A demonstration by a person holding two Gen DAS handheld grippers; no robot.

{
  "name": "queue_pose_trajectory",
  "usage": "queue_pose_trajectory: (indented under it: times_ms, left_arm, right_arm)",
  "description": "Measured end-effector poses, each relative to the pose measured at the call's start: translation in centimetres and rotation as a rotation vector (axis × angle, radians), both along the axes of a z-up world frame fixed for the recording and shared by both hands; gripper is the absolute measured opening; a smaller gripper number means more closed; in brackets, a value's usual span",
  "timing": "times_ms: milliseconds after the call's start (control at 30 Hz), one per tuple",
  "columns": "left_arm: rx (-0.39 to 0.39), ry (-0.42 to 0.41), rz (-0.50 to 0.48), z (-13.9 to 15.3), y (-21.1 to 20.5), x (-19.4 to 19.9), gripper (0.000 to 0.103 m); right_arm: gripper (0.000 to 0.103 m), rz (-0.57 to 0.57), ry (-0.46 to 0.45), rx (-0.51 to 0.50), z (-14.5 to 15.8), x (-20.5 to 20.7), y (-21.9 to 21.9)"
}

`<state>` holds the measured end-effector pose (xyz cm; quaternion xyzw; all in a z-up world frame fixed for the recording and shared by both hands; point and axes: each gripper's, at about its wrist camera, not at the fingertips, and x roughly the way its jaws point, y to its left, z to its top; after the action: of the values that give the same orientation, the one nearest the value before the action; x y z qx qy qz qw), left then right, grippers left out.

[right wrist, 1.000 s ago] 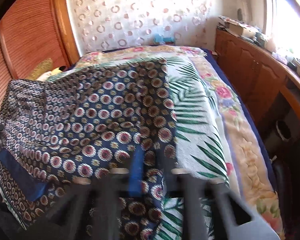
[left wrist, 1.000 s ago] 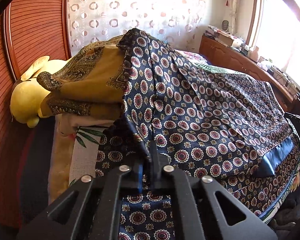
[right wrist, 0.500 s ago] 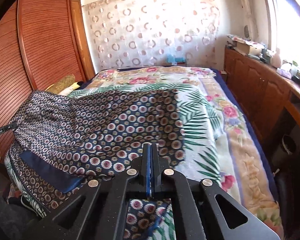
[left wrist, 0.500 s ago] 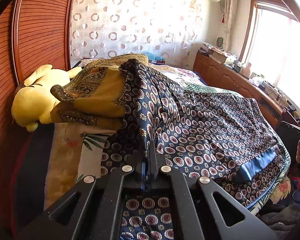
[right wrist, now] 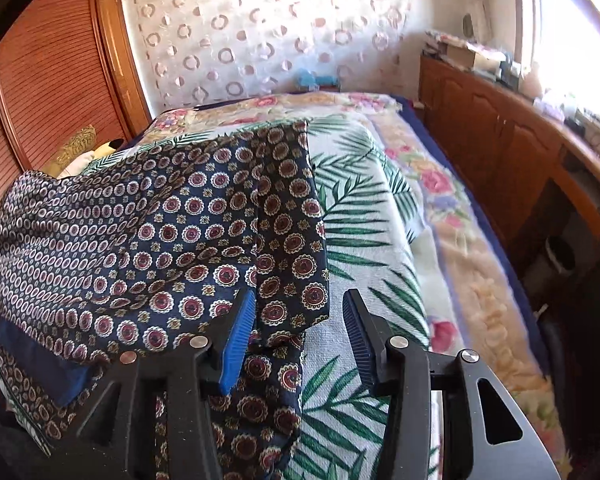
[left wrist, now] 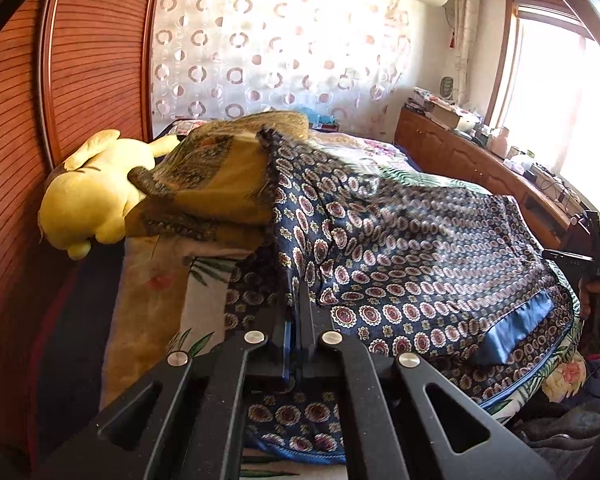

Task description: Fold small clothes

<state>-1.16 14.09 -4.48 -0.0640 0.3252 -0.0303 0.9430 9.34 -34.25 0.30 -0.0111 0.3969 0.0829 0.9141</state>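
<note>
Light source: daylight through the window (left wrist: 560,108) on the right, blown out to white in both views
Brightness: warm and bright on the bed (right wrist: 384,216), dimmer toward the wooden wardrobe (left wrist: 80,80)
Shadows: soft, in the folds of the patterned cloth (left wrist: 400,248)
Blur: motion smear across the cloth's raised middle in the left view
Distortion: strong fisheye bend, black corners

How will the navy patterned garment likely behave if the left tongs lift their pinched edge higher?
Probably very floppy: the navy patterned garment drapes in soft folds over the bed from the left tongs. Its solid blue band has a sheen, so it may slide easily. With the right tongs open, that side would likely trail limply.
</note>
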Motion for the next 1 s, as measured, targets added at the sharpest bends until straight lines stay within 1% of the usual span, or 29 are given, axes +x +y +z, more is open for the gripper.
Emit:
queue_pose_trajectory:
  times_ms: [67, 100, 133, 167, 200, 400, 567, 667, 833, 933, 967, 1000]
  left_arm:
    - [-0.007, 0.011, 0.006, -0.5, 0.3, 0.1, 0.002]
    - [-0.012, 0.016, 0.007, -0.8, 0.4, 0.1, 0.002]
    - [-0.015, 0.020, 0.009, -1.0, 0.4, 0.2, 0.002]
    - [-0.016, 0.023, 0.010, -1.1, 0.3, 0.2, 0.002]
    - [-0.017, 0.026, 0.010, -1.2, 0.2, 0.3, 0.002]
    - [-0.018, 0.015, 0.013, -1.0, 0.2, -0.1, 0.002]
    - [-0.025, 0.012, 0.017, -0.7, 0.7, -0.7, 0.002]
    - [-0.021, 0.031, 0.018, -1.1, 0.9, -1.3, 0.002]
    - [0.000, 0.084, 0.013, -2.8, 0.7, -2.1, 0.002]
    - [0.012, 0.109, 0.009, -3.6, 0.7, -2.2, 0.002]
    - [0.018, 0.111, 0.009, -3.7, 0.7, -2.3, 0.002]
    - [0.026, 0.111, 0.010, -3.7, 0.7, -2.3, 0.002]
  right_arm:
    - [0.047, 0.013, 0.009, -0.006, -0.1, 0.4, 0.1]
    - [0.036, 0.021, 0.011, -0.007, -0.2, 0.6, 0.2]
    - [0.015, 0.032, 0.012, -0.008, -0.3, 0.7, 0.3]
    - [0.006, 0.041, 0.007, -0.010, -0.3, 0.8, 0.1]
    - [0.003, 0.056, -0.011, -0.009, -0.1, 0.6, 0.2]
    - [0.001, 0.121, -0.121, 0.003, 2.7, -2.6, 0.5]
    - [0.001, 0.141, -0.132, 0.027, 4.5, -5.4, -1.0]
    - [0.001, 0.135, -0.107, 0.011, 3.9, -6.2, -1.9]
    - [0.001, 0.123, -0.038, -0.012, 1.6, -7.4, -2.6]
    - [0.001, 0.105, -0.019, -0.005, 0.5, -6.9, -3.0]
    - [0.001, 0.099, -0.018, -0.001, 0.5, -6.4, -2.8]
    - [0.007, 0.092, -0.021, -0.001, 0.6, -6.0, -2.8]
